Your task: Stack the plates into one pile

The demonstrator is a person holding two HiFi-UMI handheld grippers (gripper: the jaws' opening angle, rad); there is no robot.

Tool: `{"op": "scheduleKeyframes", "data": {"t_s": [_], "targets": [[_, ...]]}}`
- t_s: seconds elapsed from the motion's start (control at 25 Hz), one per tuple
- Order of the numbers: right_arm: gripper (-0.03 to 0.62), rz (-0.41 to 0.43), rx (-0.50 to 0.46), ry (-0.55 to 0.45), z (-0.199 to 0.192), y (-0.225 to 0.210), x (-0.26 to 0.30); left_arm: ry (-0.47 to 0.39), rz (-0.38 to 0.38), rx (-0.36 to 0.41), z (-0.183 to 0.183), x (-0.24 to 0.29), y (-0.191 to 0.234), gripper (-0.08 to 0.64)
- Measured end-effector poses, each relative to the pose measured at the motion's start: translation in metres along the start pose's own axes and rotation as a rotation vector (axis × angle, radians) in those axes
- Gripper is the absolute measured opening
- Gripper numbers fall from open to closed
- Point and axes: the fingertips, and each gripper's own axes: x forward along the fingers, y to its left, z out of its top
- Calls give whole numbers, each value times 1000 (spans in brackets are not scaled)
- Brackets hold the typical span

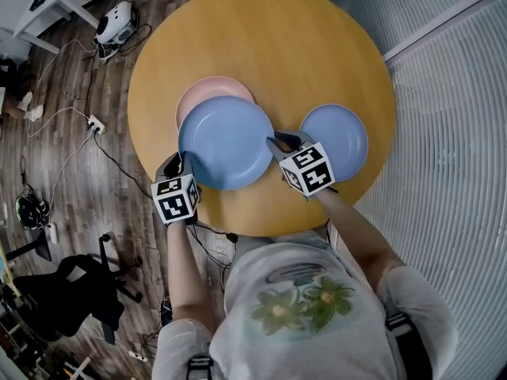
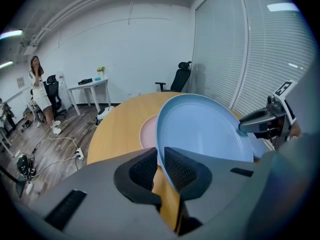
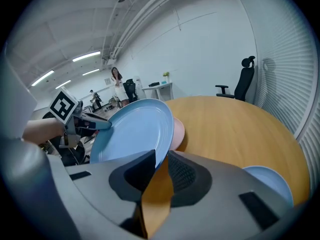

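Three plates share a round wooden table (image 1: 261,38) with a bare, warm orange top. The large blue plate (image 1: 226,141) is held at opposite sides of its rim by both tools. The left gripper (image 1: 181,165) has its jaws clamped on the rim nearest the person's left. The right gripper (image 1: 279,142) has its jaws pinched on the right rim, and its ribbed pads meet the plate's edge. From the gripper views the plate sits tilted and raised off the tabletop. In the head view it covers the near part of the pink plate (image 1: 207,89), which lies flat beneath and behind it. Whether the two touch cannot be told. A smaller blue plate (image 1: 337,137) rests alone on the table's right side, apart from the others. Around the table runs a dark wood-plank floor (image 1: 71,172) strewn with cables and a white power strip (image 1: 95,123), with a black chair (image 1: 71,291) near the person's left. White vertical blinds (image 2: 235,49) line one side of the room. A white desk (image 2: 90,86) and a black office chair (image 2: 175,81) stand by the plain white far wall, and a person (image 2: 39,91) stands at a distance.
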Motion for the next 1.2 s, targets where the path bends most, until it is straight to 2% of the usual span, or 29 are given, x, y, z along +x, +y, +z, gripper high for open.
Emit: {"op": "scheduleKeyframes", "data": {"t_s": [0.28,0.64,1.2], "targets": [[95,3,1,-6,9,-7,26,-5,22,34,13,18,16,55],[95,-2,21,19,25,-23,56,32,22,80,33,48,31,55],[95,-3,31,56,37,-44,104,109,32,76,39,94,52,58]]}}
